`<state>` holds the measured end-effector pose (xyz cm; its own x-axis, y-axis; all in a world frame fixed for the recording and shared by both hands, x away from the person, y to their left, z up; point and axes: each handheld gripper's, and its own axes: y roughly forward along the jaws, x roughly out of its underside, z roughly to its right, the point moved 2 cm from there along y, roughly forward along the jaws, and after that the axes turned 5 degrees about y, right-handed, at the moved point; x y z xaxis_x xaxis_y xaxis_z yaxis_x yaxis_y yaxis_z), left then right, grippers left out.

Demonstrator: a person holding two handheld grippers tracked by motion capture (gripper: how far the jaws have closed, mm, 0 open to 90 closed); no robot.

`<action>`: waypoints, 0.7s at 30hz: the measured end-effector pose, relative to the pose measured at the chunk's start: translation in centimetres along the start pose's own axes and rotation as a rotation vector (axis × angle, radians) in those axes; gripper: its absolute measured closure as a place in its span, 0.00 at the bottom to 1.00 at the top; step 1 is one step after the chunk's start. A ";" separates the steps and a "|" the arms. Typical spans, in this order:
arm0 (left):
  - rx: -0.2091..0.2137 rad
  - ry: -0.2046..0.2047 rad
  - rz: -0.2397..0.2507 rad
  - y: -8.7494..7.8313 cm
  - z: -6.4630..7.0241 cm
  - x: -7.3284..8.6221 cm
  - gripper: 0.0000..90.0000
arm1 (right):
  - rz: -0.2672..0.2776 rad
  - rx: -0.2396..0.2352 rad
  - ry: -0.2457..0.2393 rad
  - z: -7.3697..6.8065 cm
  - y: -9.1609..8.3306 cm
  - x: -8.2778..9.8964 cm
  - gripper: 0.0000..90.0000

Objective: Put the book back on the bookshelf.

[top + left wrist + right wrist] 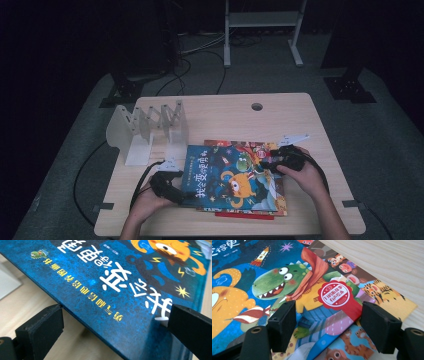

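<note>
A blue picture book point(230, 180) with an orange monster and a green dinosaur on its cover lies on top of a small stack of books in the middle of the table. My left gripper point(176, 194) sits at the book's near left corner. In the left gripper view the left gripper point(115, 312) is open and straddles that corner of the book point(105, 285), whose edge is raised off the table. My right gripper point(272, 164) is at the book's right edge. In the right gripper view it point(328, 312) is open over the dinosaur cover point(287, 287).
A white accordion-style book rack point(145, 130) stands at the table's back left. Under the blue book lie other picture books point(250, 146), one showing a red edge point(245, 215) at the front. The wooden table point(280, 115) has a cable hole point(257, 106) at the back.
</note>
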<state>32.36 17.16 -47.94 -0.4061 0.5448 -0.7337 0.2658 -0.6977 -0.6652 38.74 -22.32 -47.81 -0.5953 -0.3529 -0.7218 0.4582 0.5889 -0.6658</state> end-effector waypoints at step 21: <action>-0.040 -0.115 0.043 -2.3 -0.6 2.7 0.00 | 0.025 -0.021 -0.040 -3.2 1.5 -0.4 0.30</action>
<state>31.21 20.54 -48.51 -0.4906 0.4561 -0.7425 0.3193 -0.6987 -0.6402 37.57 -18.95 -47.90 -0.5571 -0.3667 -0.7451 0.4578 0.6130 -0.6439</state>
